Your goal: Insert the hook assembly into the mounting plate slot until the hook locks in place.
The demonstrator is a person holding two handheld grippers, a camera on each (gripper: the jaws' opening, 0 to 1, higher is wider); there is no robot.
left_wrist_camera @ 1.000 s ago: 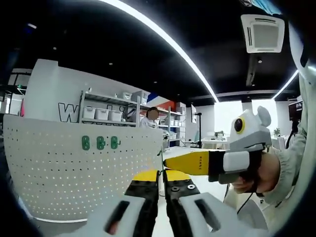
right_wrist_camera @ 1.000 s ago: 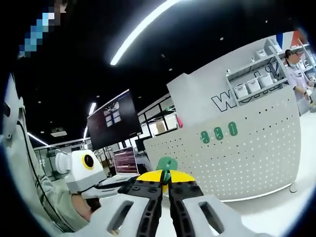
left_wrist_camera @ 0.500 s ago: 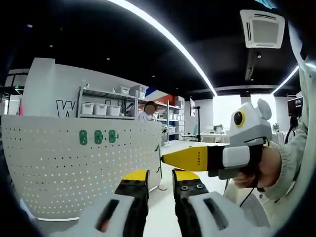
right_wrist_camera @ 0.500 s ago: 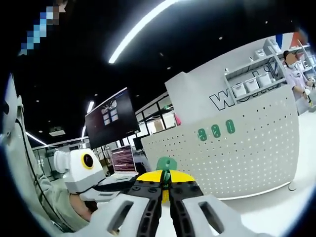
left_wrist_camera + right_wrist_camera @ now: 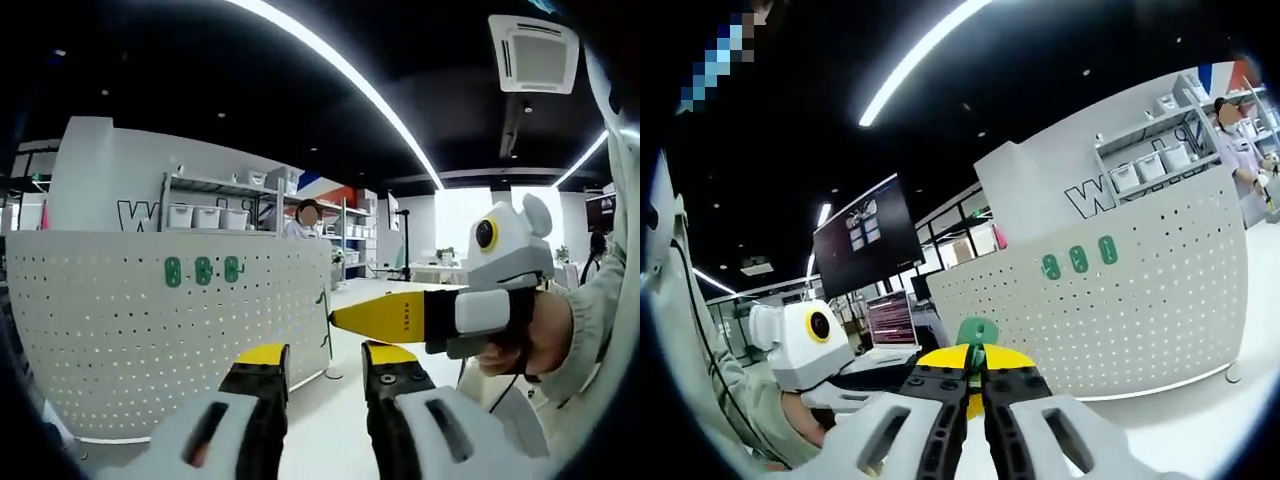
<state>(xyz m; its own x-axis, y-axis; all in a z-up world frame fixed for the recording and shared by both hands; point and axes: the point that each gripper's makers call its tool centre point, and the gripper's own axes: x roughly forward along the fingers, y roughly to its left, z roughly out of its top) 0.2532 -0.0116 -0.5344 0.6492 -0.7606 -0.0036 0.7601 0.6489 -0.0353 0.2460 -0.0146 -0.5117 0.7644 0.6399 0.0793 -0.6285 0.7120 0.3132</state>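
Now left gripper [image 5: 325, 362] jaws apart, empty, right gripper [image 5: 974, 376] clamped on green hook [image 5: 977, 335].

Long light strips [image 5: 340, 75] are glowing across a dark ceiling, where an air-conditioning vent [image 5: 533, 52] is sitting. Storage bins are lining metal shelving [image 5: 215, 212] beside a lettered white wall [image 5: 1080, 165], while a wall screen [image 5: 862, 240] is showing graphics above desks.

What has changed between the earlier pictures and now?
The left gripper opened: its jaws were together a second ago and now stand apart, holding nothing. The right gripper stays shut on the green hook. Three green hooks remain on the pegboard.
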